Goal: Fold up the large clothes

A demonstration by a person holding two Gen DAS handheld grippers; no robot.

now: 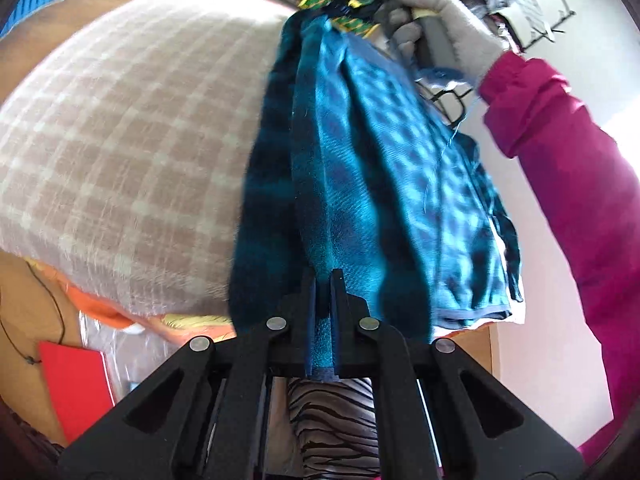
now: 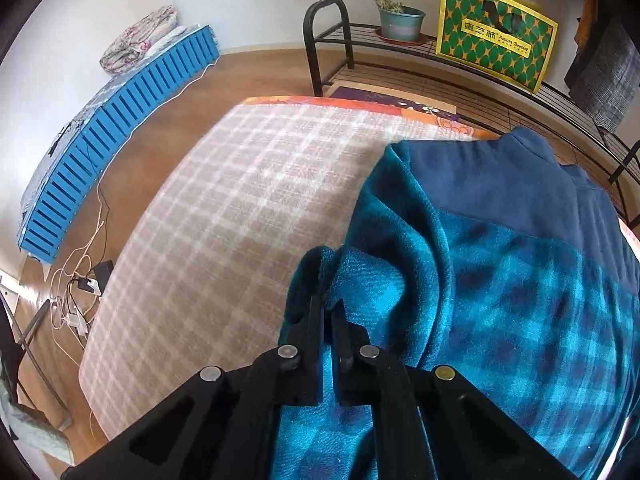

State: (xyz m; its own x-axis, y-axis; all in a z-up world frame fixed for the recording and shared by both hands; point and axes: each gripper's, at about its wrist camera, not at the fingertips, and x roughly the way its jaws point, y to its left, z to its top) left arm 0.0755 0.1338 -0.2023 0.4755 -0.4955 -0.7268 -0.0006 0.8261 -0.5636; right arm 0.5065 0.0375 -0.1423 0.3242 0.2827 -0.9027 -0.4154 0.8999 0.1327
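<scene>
Left wrist view. Left gripper (image 1: 325, 280): jaws closed tight on a fold of the teal plaid fleece shirt (image 1: 360, 184), cloth pinched between them and running down behind the tips. The shirt hangs in long pleats, stretched away from the camera toward a grey-gloved hand (image 1: 440, 28) at the top of the view. That hand grips a tool handle; a magenta sleeve (image 1: 560, 160) runs from it down the right side. To the left of the shirt lies the bed (image 1: 120, 140), covered in a beige checked blanket. A red folder (image 1: 76, 384) lies on the floor at lower left. Picture is blurred.

Right wrist view. Right gripper (image 2: 328, 300): jaws closed, with a ridge of the fleece shirt (image 2: 500, 280) bunched up between and around the tips. The shirt lies rumpled at the bed's (image 2: 240, 200) right side, its navy yoke and collar toward the far edge. The blanket to the left is bare. Beyond the far edge stands a black metal rack (image 2: 332, 40) carrying a potted plant (image 2: 400, 20) and a yellow-green bag (image 2: 496, 40). A blue slatted panel (image 2: 120, 128) runs along the left wall, with cables (image 2: 80, 280) on the wooden floor.
</scene>
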